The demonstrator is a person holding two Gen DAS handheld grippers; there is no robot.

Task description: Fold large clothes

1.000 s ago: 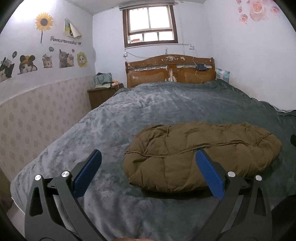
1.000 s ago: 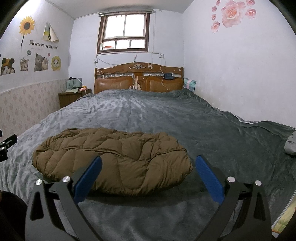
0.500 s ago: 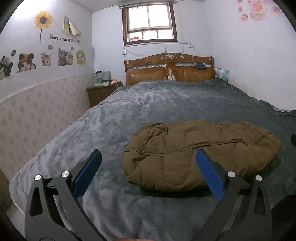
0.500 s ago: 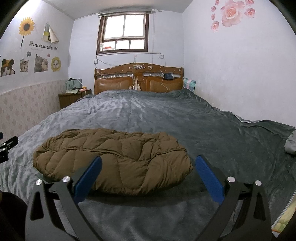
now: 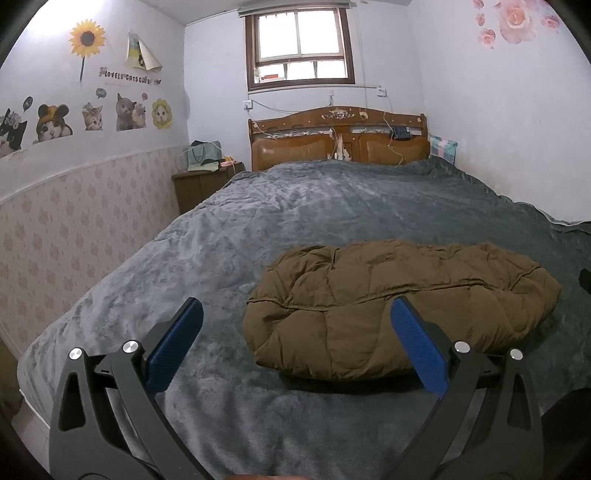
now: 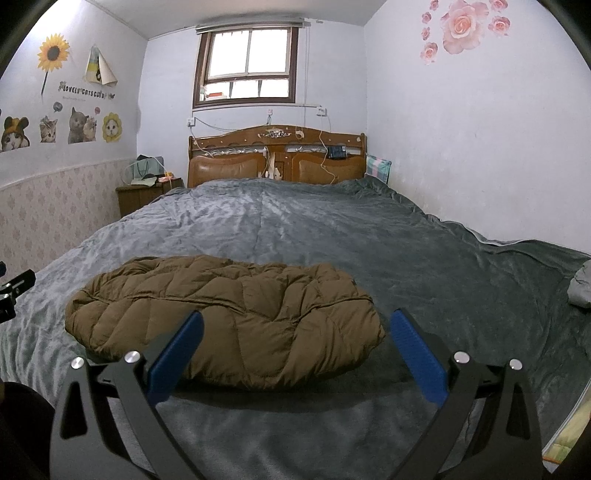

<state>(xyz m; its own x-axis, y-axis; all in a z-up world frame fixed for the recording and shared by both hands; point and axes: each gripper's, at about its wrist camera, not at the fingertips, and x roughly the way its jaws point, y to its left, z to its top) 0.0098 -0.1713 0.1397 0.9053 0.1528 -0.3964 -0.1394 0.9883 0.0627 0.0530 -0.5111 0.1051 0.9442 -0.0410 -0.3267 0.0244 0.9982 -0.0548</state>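
Both wrist views low over the bed (image 5: 332, 206), facing its headboard (image 6: 277, 155).

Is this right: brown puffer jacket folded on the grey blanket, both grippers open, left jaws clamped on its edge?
Not quite. The left gripper holds nothing; the left wrist view shows its jaws open, short of the brown puffer jacket. The rest stands: jacket on grey blanket, right gripper open.

- A bed (image 5: 332, 206) under a grey plush blanket (image 6: 332, 236), with a carved wooden headboard (image 5: 338, 138).
- A window (image 6: 247, 70) above the headboard.
- A wooden nightstand (image 5: 201, 186) carrying a bag (image 5: 201, 155).
- Cat stickers (image 5: 88, 118) and a sunflower sticker (image 5: 87, 38) on the left wall.
- Pink rose stickers (image 6: 461, 26) on the right wall.
- A checked pillow (image 6: 378, 167) beside the headboard.
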